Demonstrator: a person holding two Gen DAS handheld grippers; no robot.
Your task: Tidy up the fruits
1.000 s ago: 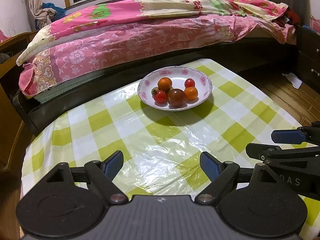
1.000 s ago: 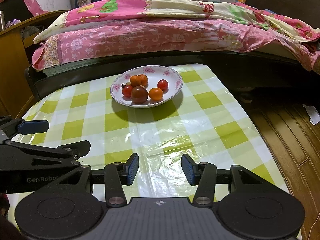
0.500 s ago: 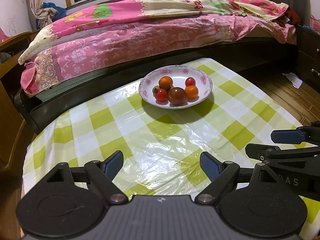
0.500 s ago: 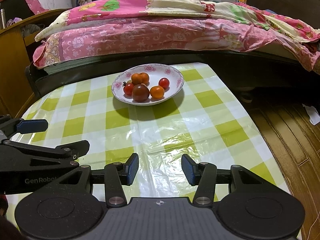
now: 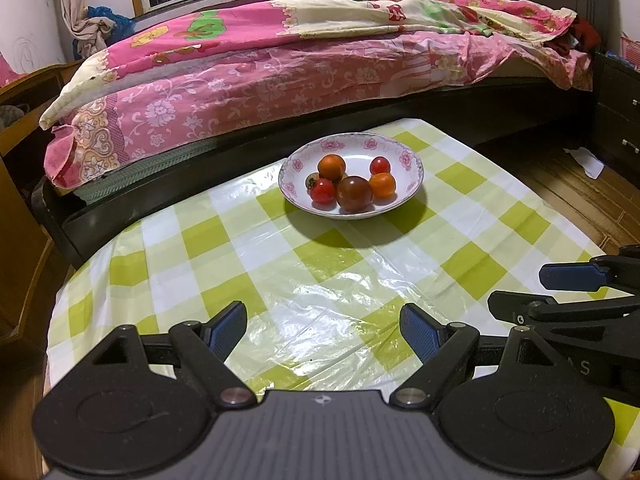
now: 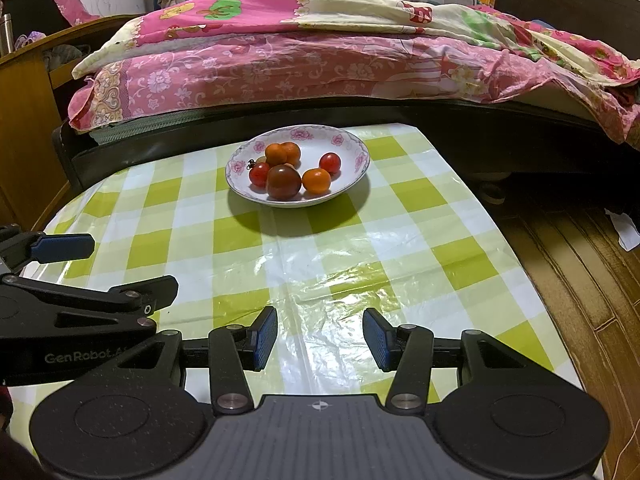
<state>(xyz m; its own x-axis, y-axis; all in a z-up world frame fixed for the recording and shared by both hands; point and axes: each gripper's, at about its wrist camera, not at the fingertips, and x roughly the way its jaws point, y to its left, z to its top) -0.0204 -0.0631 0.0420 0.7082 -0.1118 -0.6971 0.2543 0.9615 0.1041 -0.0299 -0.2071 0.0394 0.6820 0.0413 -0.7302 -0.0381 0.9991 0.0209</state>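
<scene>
A white floral bowl (image 5: 412, 160) stands at the far side of the checked table and holds several small tomatoes: a dark one (image 5: 354, 193), red ones (image 5: 322, 191) and orange ones (image 5: 383, 185). The bowl also shows in the right wrist view (image 6: 356, 148). My left gripper (image 5: 324, 326) is open and empty, low over the near part of the table. My right gripper (image 6: 320, 338) is open and empty, beside the left one, also well short of the bowl. Each gripper shows at the edge of the other's view.
The table (image 5: 240, 248) wears a glossy green-and-white checked cloth. A bed (image 5: 320, 60) with pink bedding runs right behind it. Wooden floor (image 6: 580, 272) lies to the right, wooden furniture (image 6: 24, 120) to the left.
Both grippers have drawn slightly back from the bowl and tilted a little; the bowl looks a bit farther up in both views. Jaws stay open.
</scene>
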